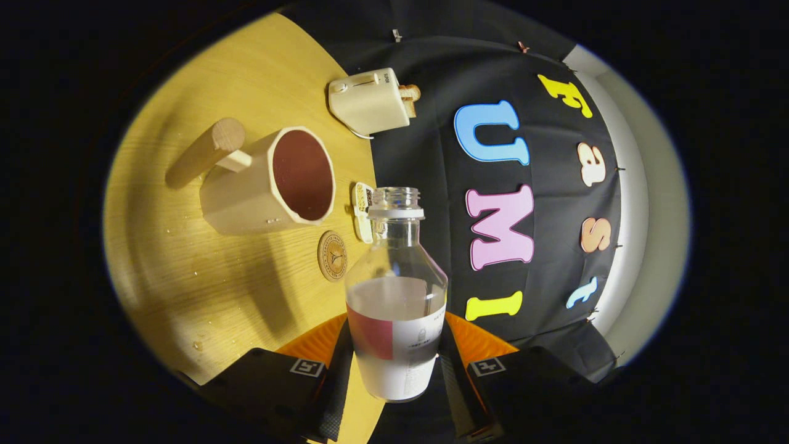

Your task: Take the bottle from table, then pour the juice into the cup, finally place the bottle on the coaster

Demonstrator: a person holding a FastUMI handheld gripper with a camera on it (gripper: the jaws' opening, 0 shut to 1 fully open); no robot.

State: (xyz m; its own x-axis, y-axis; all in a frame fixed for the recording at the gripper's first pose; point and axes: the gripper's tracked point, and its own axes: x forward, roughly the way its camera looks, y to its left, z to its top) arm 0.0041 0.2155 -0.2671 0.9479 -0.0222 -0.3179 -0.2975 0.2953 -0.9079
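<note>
the tongs [394,370] are clamped on the bottle [396,296], one finger pressing each side of its labelled lower body. the bottle is clear, uncapped, and holds pale liquid up to about mid-height; its open neck points away from the fingers. the whole scene appears rotated in the gripper view, with the wooden surface [203,277] on one side and the booth's black cloth wall on the other, so the bottle's true tilt cannot be judged with certainty. the cup [271,182], a cream faceted vessel with a dark reddish interior and a round wooden handle, stands on the surface beyond the fingers, apart from the bottle. the coaster [332,255], a small round cork-coloured disc with a dark emblem, lies on the surface between the cup and the bottle, near the cup's base. a cream toaster [370,102] sits farther off by the wall. a small cream patterned item [362,211] lies just behind the bottle's neck. several droplets mark the surface.
</note>
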